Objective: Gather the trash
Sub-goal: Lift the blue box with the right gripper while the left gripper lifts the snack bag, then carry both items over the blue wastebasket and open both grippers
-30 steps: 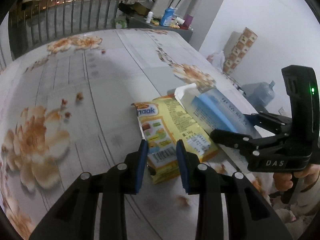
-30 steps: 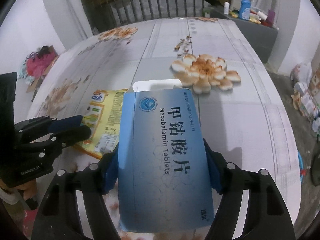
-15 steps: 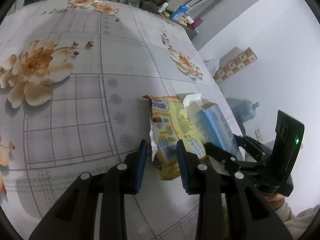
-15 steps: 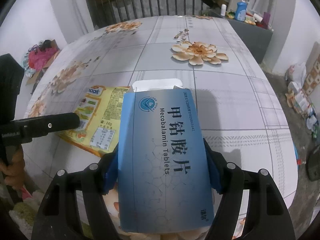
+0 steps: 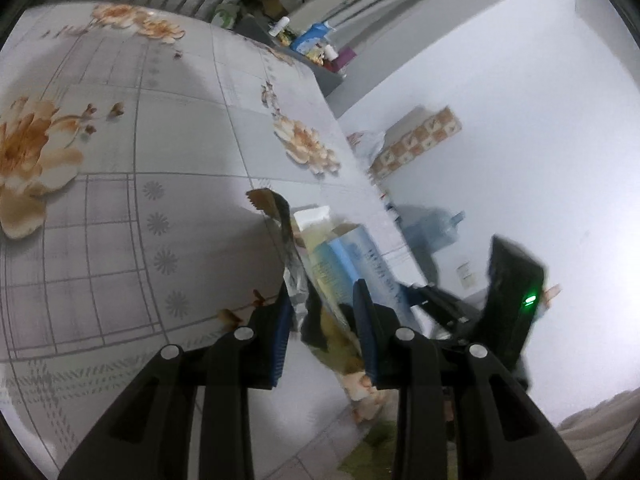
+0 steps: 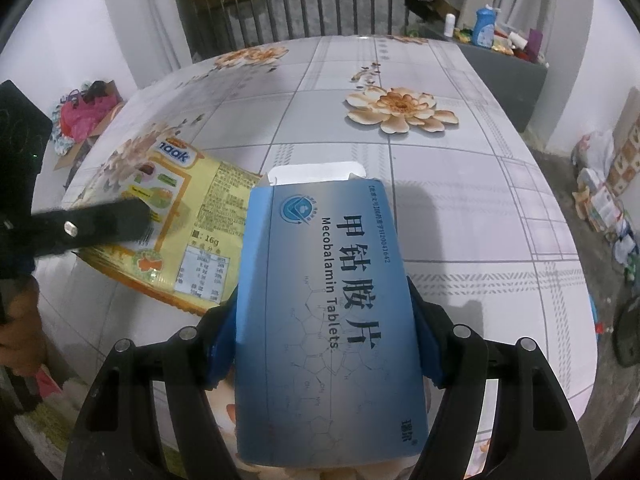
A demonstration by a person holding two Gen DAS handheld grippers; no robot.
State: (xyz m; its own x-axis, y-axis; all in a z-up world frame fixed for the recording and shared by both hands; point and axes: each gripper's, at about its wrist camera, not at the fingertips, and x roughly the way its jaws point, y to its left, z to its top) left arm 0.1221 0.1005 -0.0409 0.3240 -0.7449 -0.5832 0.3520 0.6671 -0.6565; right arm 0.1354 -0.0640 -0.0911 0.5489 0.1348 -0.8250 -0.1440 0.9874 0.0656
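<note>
The right gripper [image 6: 326,340] is clamped on a blue box [image 6: 326,312] of Mecobalamin tablets, its blue pads [image 6: 426,344] pressed against the box's two long sides; the box points forward with its white end flap [image 6: 316,174] open at the far end, and it is held above the near edge of the table [image 6: 460,200]. The left gripper [image 5: 322,320] has a yellow wrapper [image 5: 296,272] between its jaws, which are close together with their blue pads [image 5: 280,332] on either side of the crumpled foil; the view is blurred, but the wrapper stands up edge-on and appears pinched there. In the right wrist view the wrapper [image 6: 180,236] shows its printed yellow face, tilted, raised over the near left part of the table, with a black finger [image 6: 92,226] of the left gripper across it. Wrapper and box are just beside each other, the wrapper to the left of the box; whether they touch cannot be told. The table wears a pale grid cloth with orange flowers [image 6: 400,110]. Past the far right corner a grey cabinet [image 6: 504,68] holds a blue bottle [image 6: 484,26]. Beyond the right edge, on the floor, sit a water jug [image 5: 432,232] and a checked carton [image 5: 416,140].
</note>
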